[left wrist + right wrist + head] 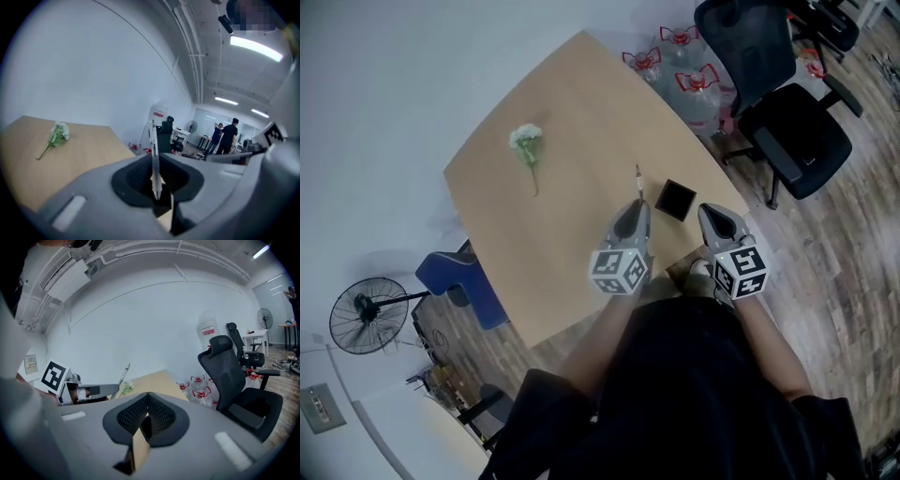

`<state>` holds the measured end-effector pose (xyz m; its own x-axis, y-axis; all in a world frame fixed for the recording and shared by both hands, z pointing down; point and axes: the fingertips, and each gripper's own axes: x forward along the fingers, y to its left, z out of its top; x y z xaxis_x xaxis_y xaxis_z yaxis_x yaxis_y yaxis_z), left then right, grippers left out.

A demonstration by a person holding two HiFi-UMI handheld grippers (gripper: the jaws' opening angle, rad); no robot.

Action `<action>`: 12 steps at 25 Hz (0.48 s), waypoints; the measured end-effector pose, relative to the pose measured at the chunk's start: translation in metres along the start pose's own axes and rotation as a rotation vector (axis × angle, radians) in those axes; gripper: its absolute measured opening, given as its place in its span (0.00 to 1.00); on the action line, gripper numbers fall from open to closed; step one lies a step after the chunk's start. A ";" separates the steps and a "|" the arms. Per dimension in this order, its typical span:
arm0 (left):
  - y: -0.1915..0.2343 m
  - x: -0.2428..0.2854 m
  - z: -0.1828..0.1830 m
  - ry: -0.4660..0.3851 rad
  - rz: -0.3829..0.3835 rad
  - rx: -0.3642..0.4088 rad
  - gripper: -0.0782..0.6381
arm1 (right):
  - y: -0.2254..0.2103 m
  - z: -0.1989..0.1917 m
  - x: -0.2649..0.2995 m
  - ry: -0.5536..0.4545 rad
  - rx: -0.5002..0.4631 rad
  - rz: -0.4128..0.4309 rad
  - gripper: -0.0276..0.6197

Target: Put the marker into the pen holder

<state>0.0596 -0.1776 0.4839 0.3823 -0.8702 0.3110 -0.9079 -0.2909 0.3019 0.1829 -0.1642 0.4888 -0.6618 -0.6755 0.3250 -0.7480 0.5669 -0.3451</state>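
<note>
A slim grey marker (pixel 153 154) stands upright, clamped between the pads of my left gripper (pixel 156 183). In the head view the marker (pixel 638 179) sticks out beyond the left gripper (pixel 639 203), just left of the black square pen holder (pixel 675 199) on the wooden table (pixel 572 103). My right gripper (pixel 711 210) hovers at the holder's right, near the table's front corner. Its jaws (pixel 147 401) are closed together with nothing between them. The right gripper view also catches the left gripper (pixel 91 391) with the marker (pixel 124 374) pointing up.
A white flower sprig (pixel 527 142) lies on the table's far left part. A black office chair (pixel 787 103) and several water bottles (pixel 689 80) stand past the table's right edge. A blue seat (pixel 455 277) and a floor fan (pixel 367 319) are at the left.
</note>
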 end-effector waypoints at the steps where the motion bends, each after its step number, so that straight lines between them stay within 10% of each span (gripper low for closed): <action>1: -0.002 0.003 -0.003 0.000 -0.004 -0.004 0.17 | -0.001 -0.001 -0.002 0.003 -0.004 -0.004 0.05; 12: -0.005 0.043 -0.026 0.023 -0.059 -0.053 0.18 | -0.017 -0.009 0.013 0.049 -0.049 -0.016 0.05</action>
<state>0.0852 -0.2028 0.5186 0.4388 -0.8429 0.3114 -0.8737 -0.3192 0.3671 0.1867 -0.1781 0.5066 -0.6508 -0.6612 0.3731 -0.7590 0.5797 -0.2965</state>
